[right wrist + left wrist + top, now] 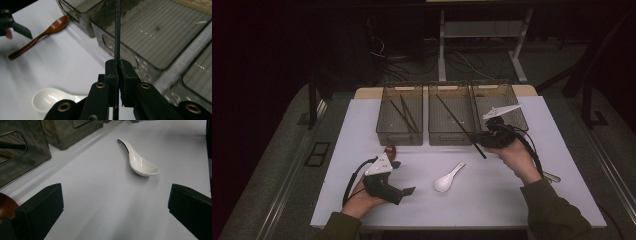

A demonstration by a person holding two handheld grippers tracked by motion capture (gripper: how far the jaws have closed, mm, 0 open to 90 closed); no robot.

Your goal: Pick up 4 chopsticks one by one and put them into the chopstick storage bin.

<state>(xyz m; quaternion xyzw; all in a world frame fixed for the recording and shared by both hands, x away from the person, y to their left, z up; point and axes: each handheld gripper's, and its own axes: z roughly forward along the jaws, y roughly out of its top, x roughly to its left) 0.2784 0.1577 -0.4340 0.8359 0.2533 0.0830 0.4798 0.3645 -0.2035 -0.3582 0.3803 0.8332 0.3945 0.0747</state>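
Observation:
My right gripper (478,140) is shut on a long black chopstick (454,116) near its lower end. The stick slants up and away over the middle bin (447,136). In the right gripper view the jaws (117,67) pinch the chopstick (117,30), which rises straight above that bin (160,67). My left gripper (403,177) rests low at the front left, open, with nothing between its pads (40,212). A white soup spoon (449,179) (140,162) (47,100) lies on the table between the two hands. A brown wooden spoon (390,150) (37,37) lies just beyond the left gripper.
Three clear bins stand side by side at the back of the white table (492,200). The left bin (399,135) holds two dark chopsticks (404,114). The right bin (518,107) lies behind the right hand. A small metallic item (553,176) lies by the right forearm.

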